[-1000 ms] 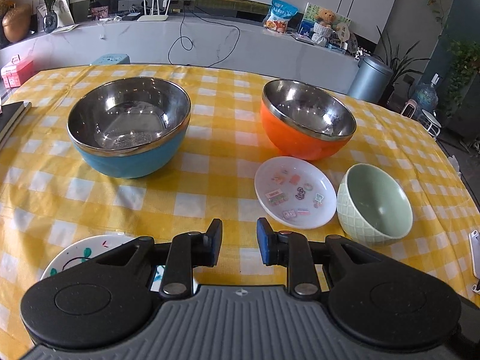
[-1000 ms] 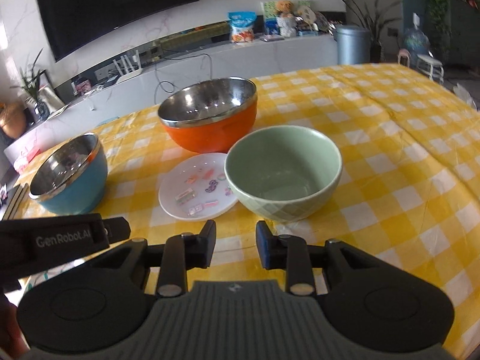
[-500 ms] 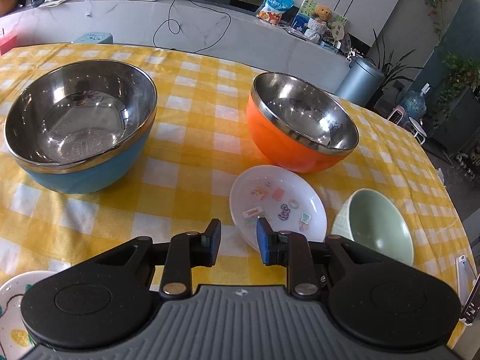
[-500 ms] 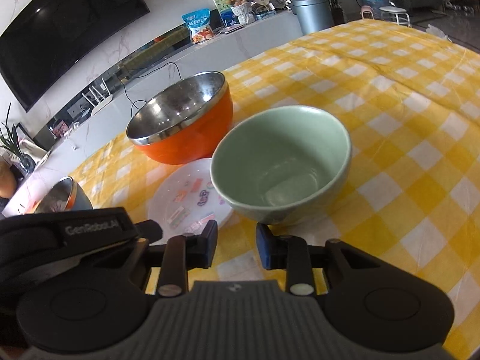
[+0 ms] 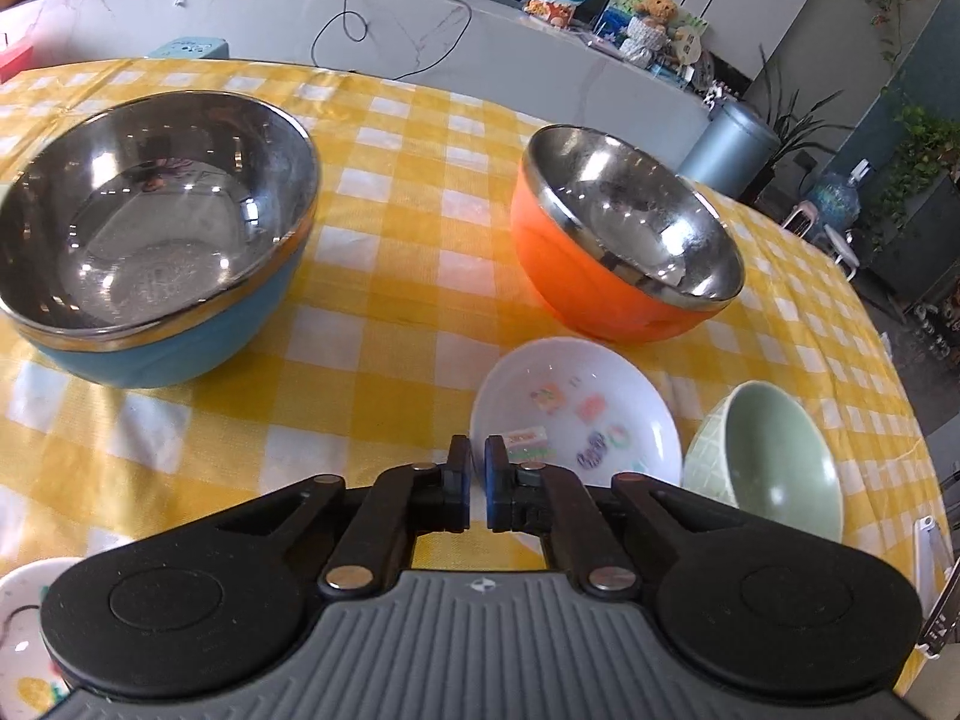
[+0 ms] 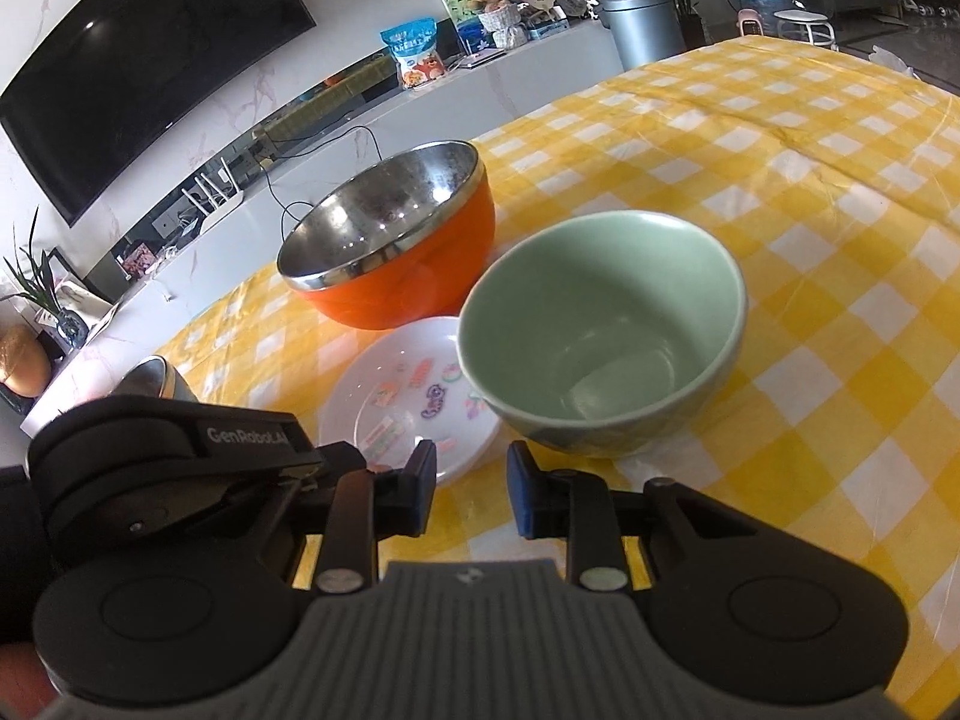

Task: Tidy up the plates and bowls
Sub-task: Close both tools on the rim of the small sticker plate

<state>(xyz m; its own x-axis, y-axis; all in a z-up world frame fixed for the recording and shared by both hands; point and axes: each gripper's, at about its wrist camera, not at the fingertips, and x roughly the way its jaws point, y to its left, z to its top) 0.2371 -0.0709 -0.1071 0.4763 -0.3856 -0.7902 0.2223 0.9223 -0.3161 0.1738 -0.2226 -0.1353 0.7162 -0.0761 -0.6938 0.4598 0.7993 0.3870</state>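
Altogether counted: three bowls and two plates are seen on the yellow checked tablecloth (image 5: pixel 384 276).
Bowls: a blue steel-lined bowl (image 5: pixel 150 234), an orange steel-lined bowl (image 5: pixel 624 240) and a green ceramic bowl (image 6: pixel 600 336), all upright with mouths turned up.
Plates: a white sticker plate (image 5: pixel 576 414) is laid flat between the orange and green bowls; a second patterned plate (image 5: pixel 21 630) is cut off at the lower left corner of the left view.
Edges: the green bowl's side overlaps the sticker plate's rim in the right view; contact cannot be told.
Open room: bare cloth is left between the blue and orange bowls, and to the right of the green bowl.
Left gripper (image 5: pixel 477 480): jaws are brought together at the sticker plate's near rim; whether the rim is pinched cannot be told.
Right gripper (image 6: pixel 471 495): jaws are closing, with only cloth seen between them, just short of the green bowl.
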